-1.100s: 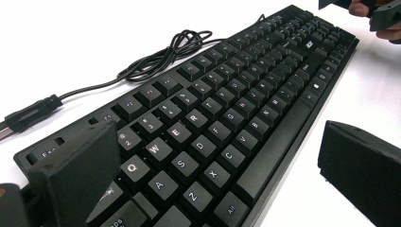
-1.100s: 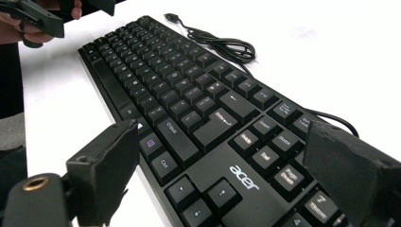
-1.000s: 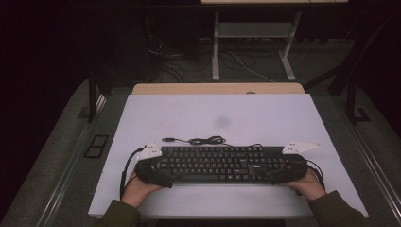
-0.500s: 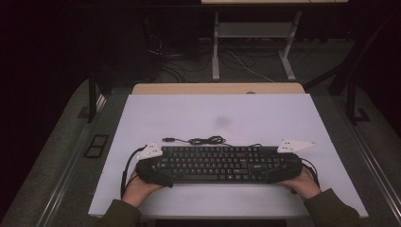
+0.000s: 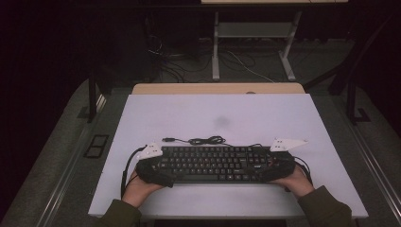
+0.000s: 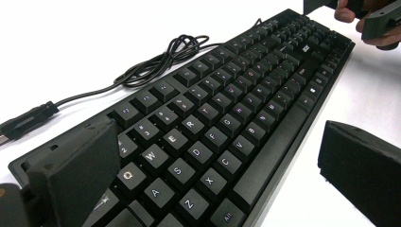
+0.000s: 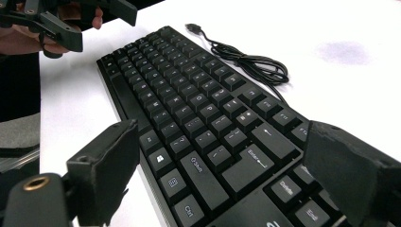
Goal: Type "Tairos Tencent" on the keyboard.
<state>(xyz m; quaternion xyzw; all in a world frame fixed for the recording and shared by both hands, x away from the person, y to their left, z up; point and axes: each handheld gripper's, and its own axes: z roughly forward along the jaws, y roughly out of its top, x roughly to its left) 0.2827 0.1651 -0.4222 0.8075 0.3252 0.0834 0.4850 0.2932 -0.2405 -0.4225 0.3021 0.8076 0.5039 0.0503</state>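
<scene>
On the left side I have my left gripper [image 5: 152, 166] at the left end of the keyboard [image 5: 215, 163], which lies flat on the white bench [image 5: 213, 118], near my edge of it. In the left gripper view the jaws stand spread: one sits over the top left corner of the keyboard, the other is off the front edge, above the bench, so nothing is pinched yet. If I close from here, I think the far jaw can land on the keys near Q and W and press them instead of taking the frame, and the end may slip out. In the middle, behind the keyboard, the black cable [image 5: 203, 140] lies in a loose coil with its plug [image 5: 168, 139] free on the bench; if I lift or slide the keyboard, this coil can drag and catch. On the right my right gripper [image 5: 276, 168] holds the same position at the right end, jaws also wide apart around the corner by the Enter and Shift keys. The biggest risk I see is uneven closing or lifting, because then the long keyboard would tilt and twist between the two ends.
</scene>
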